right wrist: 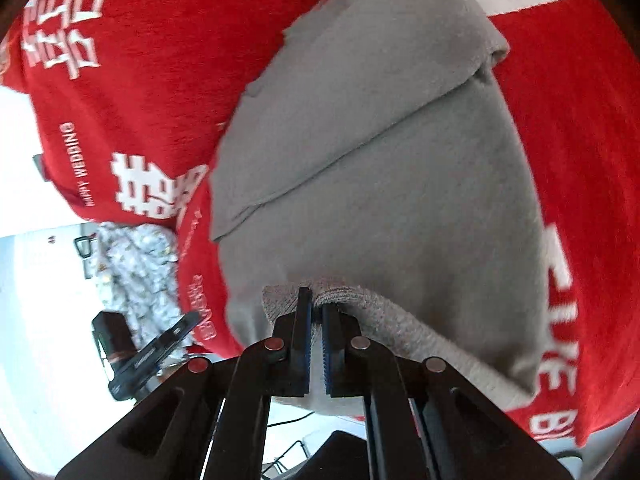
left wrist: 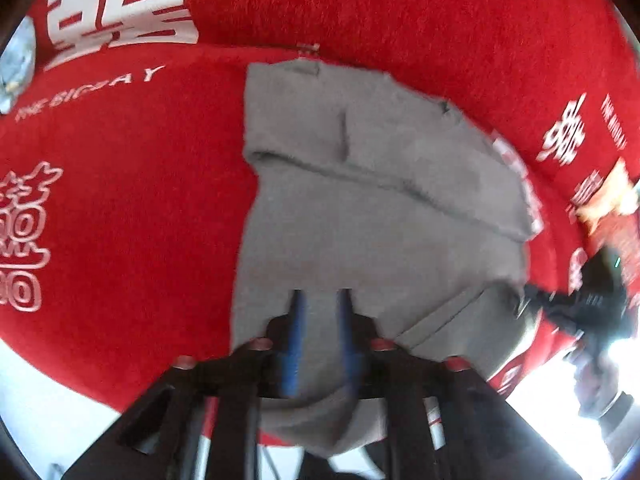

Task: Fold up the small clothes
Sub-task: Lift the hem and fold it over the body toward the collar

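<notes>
A grey garment [left wrist: 360, 160] lies partly folded on a red cloth with white characters [left wrist: 120, 200]. Its near edge is lifted toward both cameras. My left gripper [left wrist: 322, 294] has its blue pads a little apart, with a bunch of the grey fabric filling the gap between them. At the right of this view, my right gripper [left wrist: 532, 296] grips the garment's other near corner. In the right wrist view my right gripper [right wrist: 316, 300] is shut on the ribbed hem of the grey garment [right wrist: 380, 160]. The left gripper's black body [right wrist: 152, 348] shows at lower left.
The red cloth [right wrist: 160, 80] covers the whole work surface and drops off at its near edge. A crumpled pale patterned fabric [right wrist: 136, 272] lies beside it at the left. Beyond the edge is a bright white floor [right wrist: 48, 320].
</notes>
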